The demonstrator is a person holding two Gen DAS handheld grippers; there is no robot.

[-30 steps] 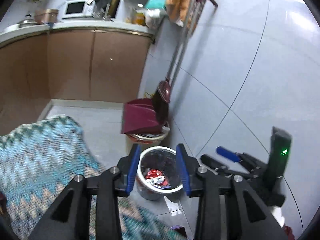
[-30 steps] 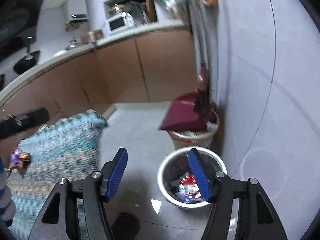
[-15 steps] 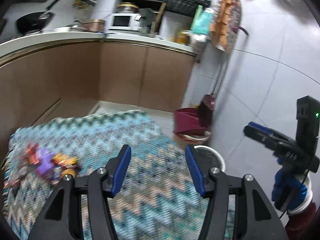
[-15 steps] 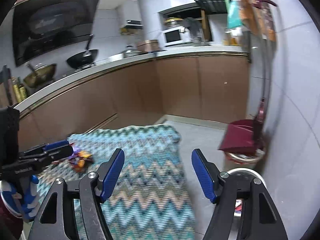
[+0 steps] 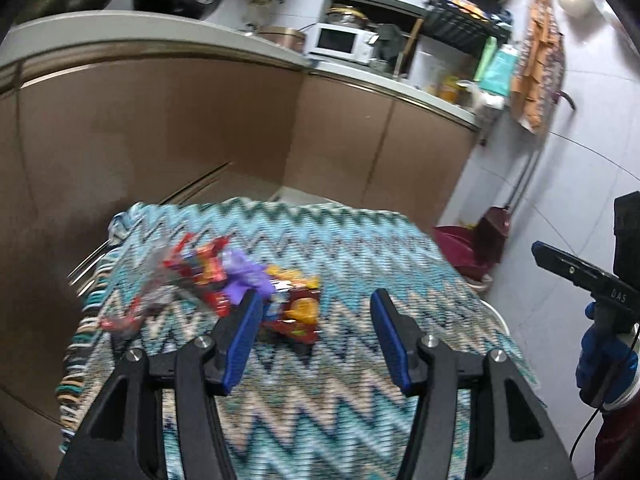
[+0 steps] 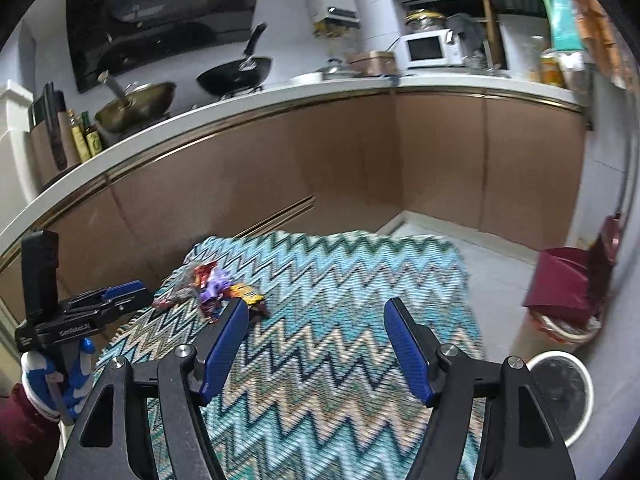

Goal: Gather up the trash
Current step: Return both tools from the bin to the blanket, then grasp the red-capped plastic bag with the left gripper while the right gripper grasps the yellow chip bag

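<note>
Your zigzag cloth (image 5: 320, 248) fills the middle of both views, with the white waste bin (image 6: 560, 392) at the lower right of the right wrist view. Your left gripper (image 5: 314, 336) and right gripper (image 6: 314, 344) both stand open and empty, and the pile of snack wrappers (image 5: 240, 276) lies on the cloth, left of centre.

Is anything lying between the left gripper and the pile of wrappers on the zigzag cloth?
Nothing visible blocks it. The left gripper is open and empty above the zigzag cloth, and the wrappers lie just ahead, by its left finger, with only bare cloth in between. The right gripper is off to the side.
</note>
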